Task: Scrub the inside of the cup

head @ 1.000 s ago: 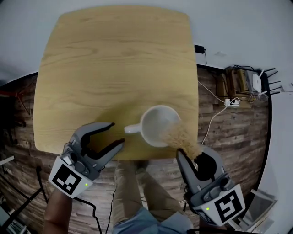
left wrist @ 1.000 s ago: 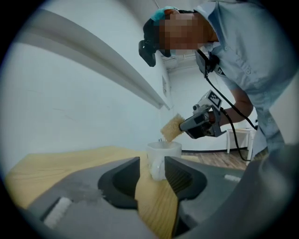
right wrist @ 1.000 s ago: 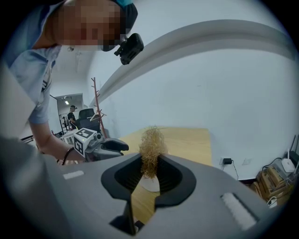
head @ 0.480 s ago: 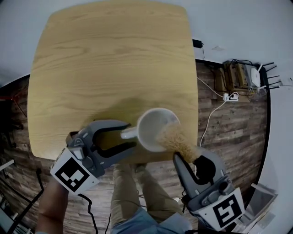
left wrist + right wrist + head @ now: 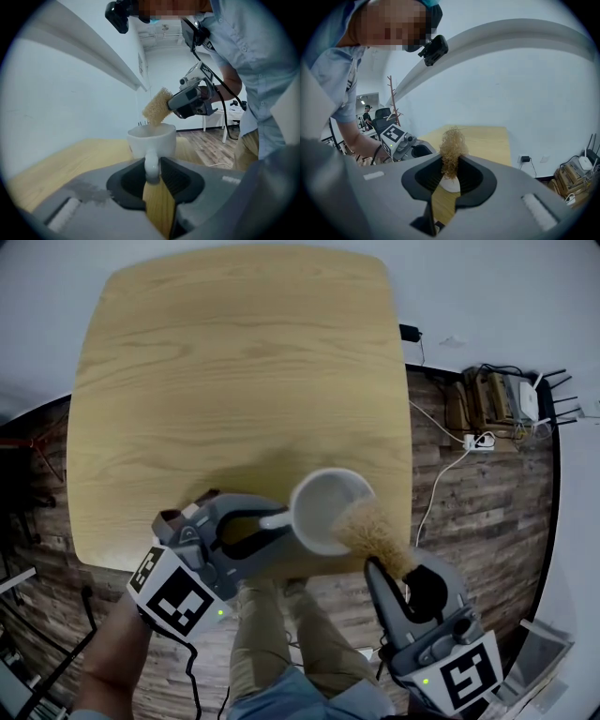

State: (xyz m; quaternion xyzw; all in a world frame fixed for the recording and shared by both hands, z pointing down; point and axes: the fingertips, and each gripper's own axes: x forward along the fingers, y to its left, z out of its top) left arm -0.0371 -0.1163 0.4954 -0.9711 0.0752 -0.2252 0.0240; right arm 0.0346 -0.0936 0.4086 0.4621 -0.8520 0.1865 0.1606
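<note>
Left: just been closing left gripper [image 5: 274, 524] jaws onto handle [image 5: 151, 165], now pinched between pads, to steady cup [image 5: 323, 512] straight ahead on table [image 5: 234, 362] edge.
Right: clamping scrubber [image 5: 370, 531] in right gripper [image 5: 403, 563], tuft poked forward to cup rim, likely for scrubbing inside.

The head view looks steeply down on the pale square wooden table [image 5: 234, 381]. Each gripper view sits close behind its own jaws, looking across the tabletop from opposite sides; all three share the white ceramic cup [image 5: 323, 507] near centre frame.
</note>
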